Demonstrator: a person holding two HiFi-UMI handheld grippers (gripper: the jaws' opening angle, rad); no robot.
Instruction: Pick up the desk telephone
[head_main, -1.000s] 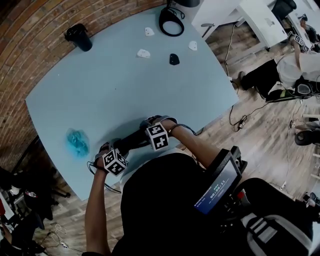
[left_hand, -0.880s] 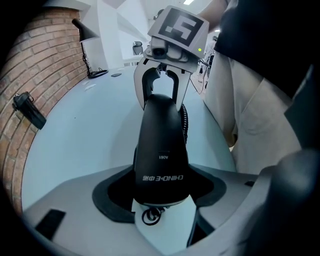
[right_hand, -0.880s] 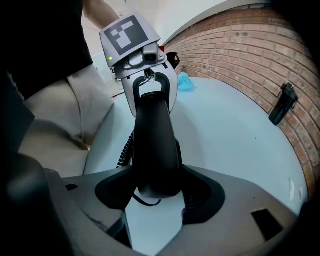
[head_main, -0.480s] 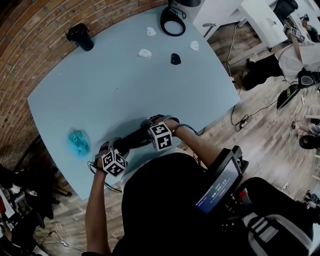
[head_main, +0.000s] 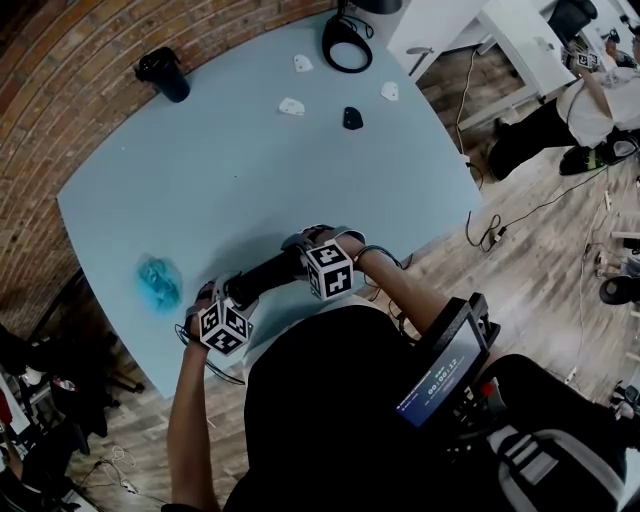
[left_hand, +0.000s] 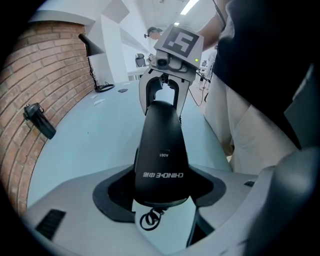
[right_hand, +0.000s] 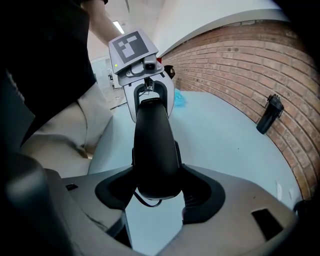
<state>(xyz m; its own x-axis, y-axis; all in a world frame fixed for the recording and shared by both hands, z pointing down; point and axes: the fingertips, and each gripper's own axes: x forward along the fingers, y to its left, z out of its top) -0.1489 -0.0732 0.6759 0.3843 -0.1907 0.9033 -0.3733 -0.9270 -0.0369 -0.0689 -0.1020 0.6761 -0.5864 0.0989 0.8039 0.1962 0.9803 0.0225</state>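
One container out there: a black cup (head_main: 163, 72) at the far corner of the desk (head_main: 250, 170), hard by the brick wall (head_main: 60, 90), and its inside is just dark, no telling what it holds. Now the action at the near edge: the black handset (head_main: 265, 278) is slung between the two tools, over the desk's near part. The left tool (head_main: 235, 297) has one end, and in its own view the left tool (left_hand: 161, 194) is pinched onto the handset (left_hand: 161, 145), dark pads pressed in on both sides, with the print on the casing facing the camera. The right tool (head_main: 303, 256) has the other end; in its view the right tool (right_hand: 157, 192) is clamped on the handset (right_hand: 154, 145) just the same. Each tool shows up at the far end of the other's view. A loop of cord (left_hand: 148, 220) hangs below the handset, and where it runs is cut off. On the desk, a blue crumpled thing (head_main: 157, 280) lies near the left edge, well apart from the handset. At the far side sit white bits (head_main: 291, 106) and a small black piece (head_main: 350, 118), too small to name, and a black ring-shaped base (head_main: 347, 47) is clipped by the top edge. The person's dark top blocks the lower head view.
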